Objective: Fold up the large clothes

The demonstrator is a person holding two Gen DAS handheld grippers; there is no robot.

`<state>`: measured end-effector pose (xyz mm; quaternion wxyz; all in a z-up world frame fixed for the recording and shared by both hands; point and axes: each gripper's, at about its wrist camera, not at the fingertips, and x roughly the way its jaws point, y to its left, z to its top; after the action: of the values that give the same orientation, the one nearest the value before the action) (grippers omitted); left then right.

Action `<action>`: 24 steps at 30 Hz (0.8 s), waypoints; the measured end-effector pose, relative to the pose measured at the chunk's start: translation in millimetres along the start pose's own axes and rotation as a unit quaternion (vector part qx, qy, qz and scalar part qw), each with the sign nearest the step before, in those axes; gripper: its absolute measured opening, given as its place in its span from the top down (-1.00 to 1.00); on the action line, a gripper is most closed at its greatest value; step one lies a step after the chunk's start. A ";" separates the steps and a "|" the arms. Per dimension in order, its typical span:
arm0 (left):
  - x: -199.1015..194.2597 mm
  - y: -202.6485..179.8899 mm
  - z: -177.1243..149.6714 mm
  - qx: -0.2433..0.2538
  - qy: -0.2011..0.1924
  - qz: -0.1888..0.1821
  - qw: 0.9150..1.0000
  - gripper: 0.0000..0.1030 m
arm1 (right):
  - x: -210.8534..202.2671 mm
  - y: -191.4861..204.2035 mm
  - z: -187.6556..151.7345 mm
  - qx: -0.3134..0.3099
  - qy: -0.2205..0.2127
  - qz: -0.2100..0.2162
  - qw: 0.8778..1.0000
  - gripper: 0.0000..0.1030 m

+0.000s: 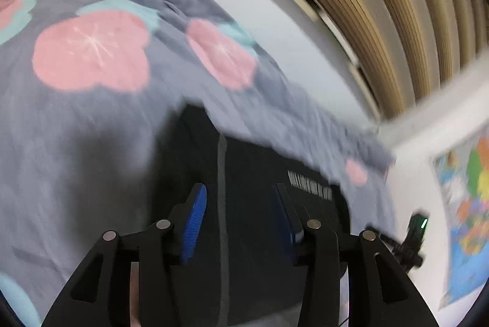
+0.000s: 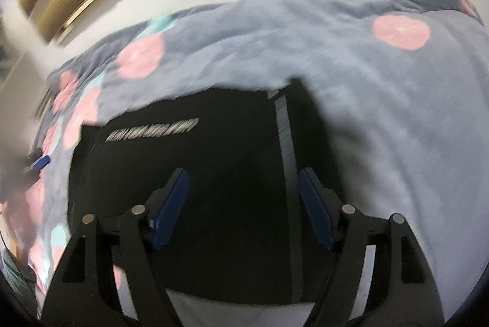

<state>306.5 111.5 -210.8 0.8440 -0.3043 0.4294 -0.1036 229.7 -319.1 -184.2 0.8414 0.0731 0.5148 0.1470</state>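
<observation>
A black garment (image 1: 259, 174) with a grey stripe (image 1: 222, 205) and white lettering (image 1: 308, 185) lies flat on a grey-blue bedspread. It also shows in the right wrist view (image 2: 214, 162), with its stripe (image 2: 285, 143) and lettering (image 2: 152, 130). My left gripper (image 1: 240, 195) is open above the garment, its blue pads (image 1: 195, 214) on either side of the stripe, holding nothing. My right gripper (image 2: 244, 183) is open above the garment, with the stripe next to its right pad (image 2: 314, 205). Both views are blurred.
The bedspread (image 1: 91, 113) has pink and teal flower prints and covers the bed (image 2: 382, 82). Beige curtains (image 1: 397, 6) and a white wall stand behind. A coloured map poster (image 1: 467, 205) hangs at the right. A black device with a green light (image 1: 415, 232) sits beside the bed.
</observation>
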 end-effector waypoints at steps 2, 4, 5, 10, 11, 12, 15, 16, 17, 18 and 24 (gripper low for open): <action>11.6 -40.7 -34.0 0.061 -0.004 0.047 0.997 0.10 | 18.2 24.1 -14.3 -0.024 0.011 -0.023 0.999 -0.40; 30.1 -69.4 -60.1 0.113 -0.002 0.079 0.990 0.09 | 40.1 35.1 -25.8 -0.034 0.030 -0.037 0.998 -0.38; 47.9 -81.0 -72.3 0.136 0.013 0.096 0.986 0.09 | 53.5 36.0 -29.9 -0.032 0.038 -0.037 0.998 -0.36; 126.2 -72.8 -100.8 0.142 0.079 0.190 0.968 0.07 | 106.6 24.8 -41.3 -0.013 0.093 -0.054 0.994 -0.46; 130.7 -71.1 -99.7 0.138 0.081 0.193 0.968 0.07 | 108.6 24.1 -41.0 -0.014 0.093 -0.058 0.994 -0.47; 130.6 -72.1 -97.8 0.136 0.082 0.193 0.968 0.06 | 109.7 25.5 -40.8 -0.022 0.091 -0.064 0.994 -0.47; 126.4 -76.7 -96.0 0.146 0.084 0.195 0.966 0.05 | 105.0 23.0 -39.8 -0.030 0.083 -0.054 0.995 -0.50; 122.4 -79.6 -96.0 0.151 0.084 0.200 0.964 0.05 | 102.4 20.1 -38.7 -0.025 0.083 -0.047 0.995 -0.49; 115.5 -83.2 -96.5 0.154 0.083 0.203 0.963 0.05 | 96.5 17.7 -36.1 -0.020 0.079 -0.041 0.996 -0.41; 107.2 -89.3 -94.8 0.159 0.075 0.205 0.963 0.05 | 87.4 16.5 -32.3 -0.017 0.068 -0.034 0.997 -0.36; 87.9 -82.1 -65.2 0.115 0.037 0.206 0.971 0.05 | 88.1 8.1 31.7 0.001 0.014 -0.030 0.999 -0.33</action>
<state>315.9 -19.7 -248.5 0.8601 -0.1061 0.4988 0.0125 294.0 -282.1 -241.8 0.8379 0.0563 0.5291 0.1217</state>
